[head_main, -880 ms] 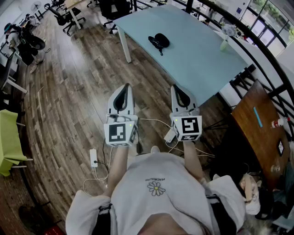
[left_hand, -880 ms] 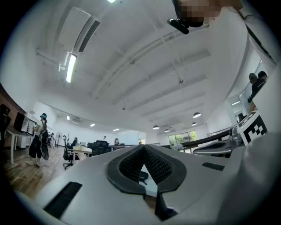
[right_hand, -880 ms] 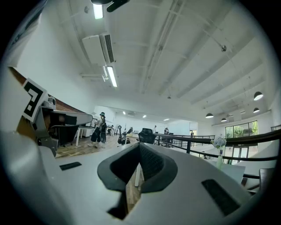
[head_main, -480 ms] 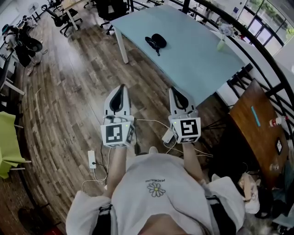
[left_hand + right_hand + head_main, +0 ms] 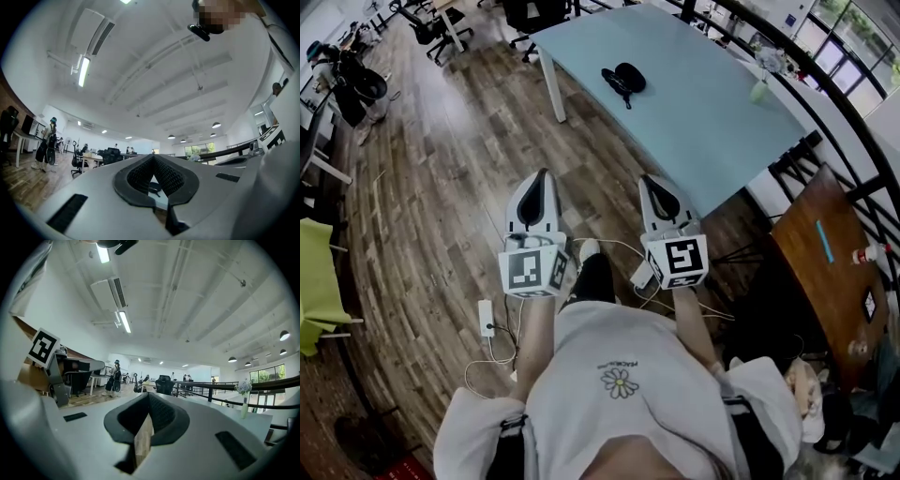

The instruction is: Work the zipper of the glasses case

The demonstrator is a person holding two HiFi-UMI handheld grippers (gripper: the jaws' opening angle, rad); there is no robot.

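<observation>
Glasses case (image 5: 626, 80) upper-middle on worktop (image 5: 703, 112), well apart from both tongs | left tongs (image 5: 538, 176), right tongs (image 5: 648, 180) closed, empty | probably light, stiff shell, could slide: pin body, pinch zipper pull

No text, number or brand can be read.

Shirt (image 5: 619, 412): one short line of small print (image 5: 620, 366) stands just above the daisy graphic (image 5: 621, 382). Its characters are too small to make out.

Beyond the daisy graphic, the left cube (image 5: 530, 270) on the left gripper (image 5: 538, 176) and the right cube (image 5: 678, 261) on the right gripper (image 5: 650, 181) each carry black-and-white square code markers. These are patterns only, with no characters.
</observation>
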